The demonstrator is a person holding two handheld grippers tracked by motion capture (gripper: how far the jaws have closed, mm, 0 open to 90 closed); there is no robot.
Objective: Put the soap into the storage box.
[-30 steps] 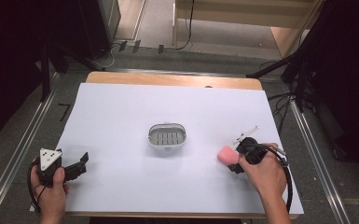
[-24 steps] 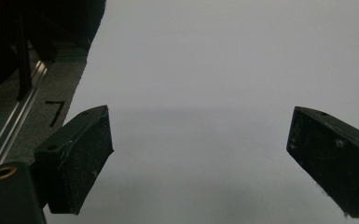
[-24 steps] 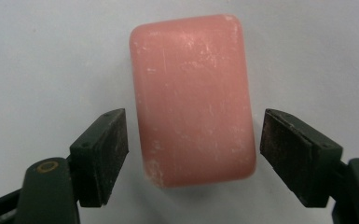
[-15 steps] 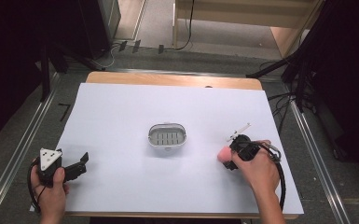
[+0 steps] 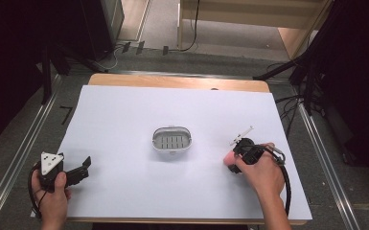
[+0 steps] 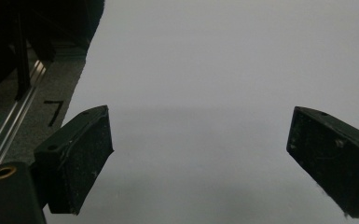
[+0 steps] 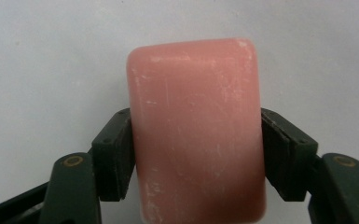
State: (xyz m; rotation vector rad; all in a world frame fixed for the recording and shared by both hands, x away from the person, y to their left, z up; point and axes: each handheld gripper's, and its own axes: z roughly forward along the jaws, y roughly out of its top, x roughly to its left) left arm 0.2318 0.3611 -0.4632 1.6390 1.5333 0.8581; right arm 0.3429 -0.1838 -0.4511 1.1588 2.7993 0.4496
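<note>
A pink bar of soap (image 7: 196,130) is clamped between the two black jaws of my right gripper (image 7: 196,154), which press on its long sides over the white table. From above, the right gripper (image 5: 232,162) is right of centre with the pink soap (image 5: 228,158) peeking out at its left end. A small grey oval soap dish (image 5: 172,139) with a slotted floor sits at the middle of the table, to the left of the soap and apart from it. My left gripper (image 5: 85,165) rests at the near left corner, jaws spread wide (image 6: 200,163) with only bare table between them.
The white table sheet (image 5: 124,115) has a wooden edge (image 5: 177,82) at the far side. Metal rails (image 5: 21,153) run along both sides on the floor. Cables and dark stands crowd the floor at the far left and right.
My right gripper has carried the soap leftward, toward the dish, and slightly nearer. The left gripper has stayed where it was.
</note>
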